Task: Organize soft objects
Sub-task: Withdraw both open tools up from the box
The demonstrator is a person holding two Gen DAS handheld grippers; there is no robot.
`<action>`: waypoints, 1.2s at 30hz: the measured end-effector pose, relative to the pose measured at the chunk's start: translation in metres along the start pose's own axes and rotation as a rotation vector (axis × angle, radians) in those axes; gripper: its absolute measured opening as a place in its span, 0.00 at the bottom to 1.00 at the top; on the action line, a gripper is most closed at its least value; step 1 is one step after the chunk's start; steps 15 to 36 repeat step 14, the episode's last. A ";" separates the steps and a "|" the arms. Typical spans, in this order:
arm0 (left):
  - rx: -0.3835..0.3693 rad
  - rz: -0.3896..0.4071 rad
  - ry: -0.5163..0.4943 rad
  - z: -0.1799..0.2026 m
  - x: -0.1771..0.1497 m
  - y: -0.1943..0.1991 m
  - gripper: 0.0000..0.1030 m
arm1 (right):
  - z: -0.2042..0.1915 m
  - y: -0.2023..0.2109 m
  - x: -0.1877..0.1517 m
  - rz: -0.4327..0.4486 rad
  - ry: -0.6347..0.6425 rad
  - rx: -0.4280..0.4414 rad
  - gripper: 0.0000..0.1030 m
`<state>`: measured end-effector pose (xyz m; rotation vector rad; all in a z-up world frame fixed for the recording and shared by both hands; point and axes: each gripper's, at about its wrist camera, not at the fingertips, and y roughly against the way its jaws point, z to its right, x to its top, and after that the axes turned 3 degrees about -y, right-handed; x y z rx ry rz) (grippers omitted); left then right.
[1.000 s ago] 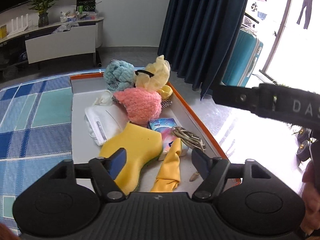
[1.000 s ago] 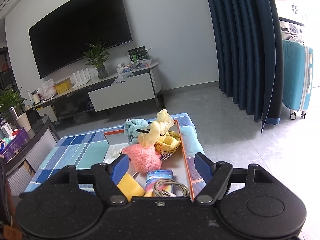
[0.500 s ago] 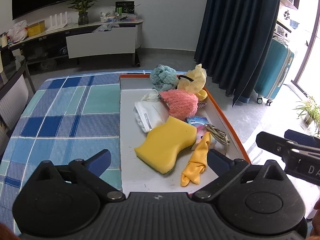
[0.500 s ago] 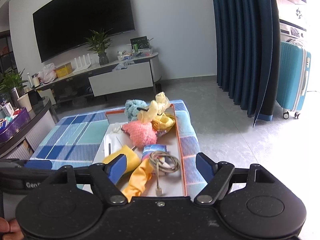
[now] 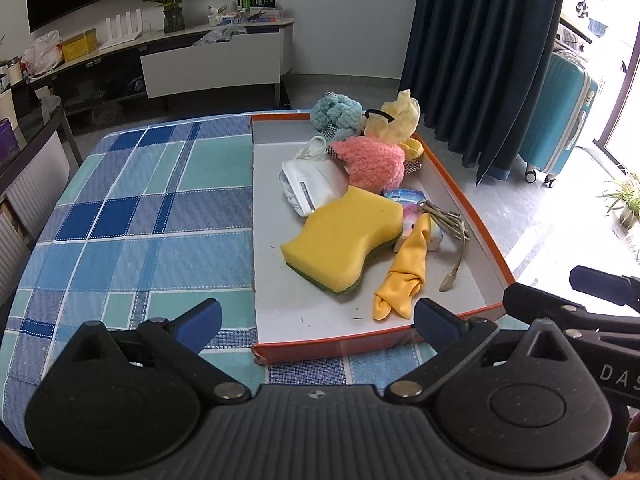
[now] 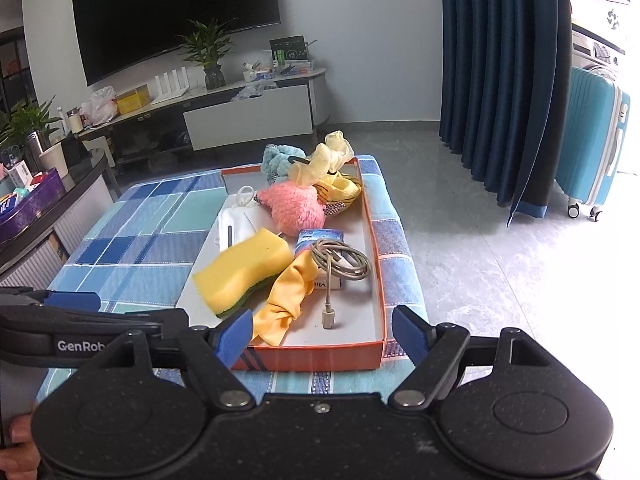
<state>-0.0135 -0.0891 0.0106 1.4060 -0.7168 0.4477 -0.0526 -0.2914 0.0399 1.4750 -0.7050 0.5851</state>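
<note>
An orange-rimmed tray [image 5: 452,184] [image 6: 380,272] lies on a blue checked cloth [image 5: 132,220]. In it are a yellow sponge [image 5: 344,240] [image 6: 244,268], a yellow cloth [image 5: 404,276] [image 6: 288,296], a pink fluffy item [image 5: 374,162] [image 6: 296,208], a light-blue fluffy item [image 5: 334,114], a pale-yellow scrunchie [image 5: 398,118], white folded fabric [image 5: 312,184] and a coiled cable [image 6: 340,260]. My left gripper [image 5: 316,320] is open wide at the tray's near edge, holding nothing. My right gripper [image 6: 322,332] is open too, just short of the tray's near rim.
A small colourful packet [image 6: 320,240] sits under the cable. Behind stand a TV console [image 6: 224,116], dark curtains [image 6: 500,80] and a teal suitcase [image 6: 592,140]. A dark side table [image 6: 48,208] borders the left. Bare floor lies to the right.
Both grippers drew back from the tray, so its whole length now shows. The left jaws spread from partly open to wide. The tray's contents stayed put.
</note>
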 end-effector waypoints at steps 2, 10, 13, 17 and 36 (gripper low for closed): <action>-0.002 -0.001 0.004 -0.001 0.000 0.000 1.00 | 0.000 -0.001 0.000 -0.005 -0.001 0.000 0.88; -0.001 -0.009 0.016 -0.003 -0.002 -0.004 1.00 | -0.003 -0.006 -0.003 -0.028 0.002 -0.002 0.88; -0.011 -0.019 0.028 -0.005 -0.003 -0.007 1.00 | -0.003 -0.008 -0.003 -0.034 0.003 -0.005 0.88; -0.013 -0.019 0.031 -0.006 -0.003 -0.007 1.00 | -0.003 -0.008 -0.002 -0.036 0.004 -0.006 0.88; -0.013 -0.019 0.031 -0.006 -0.003 -0.007 1.00 | -0.003 -0.008 -0.002 -0.036 0.004 -0.006 0.88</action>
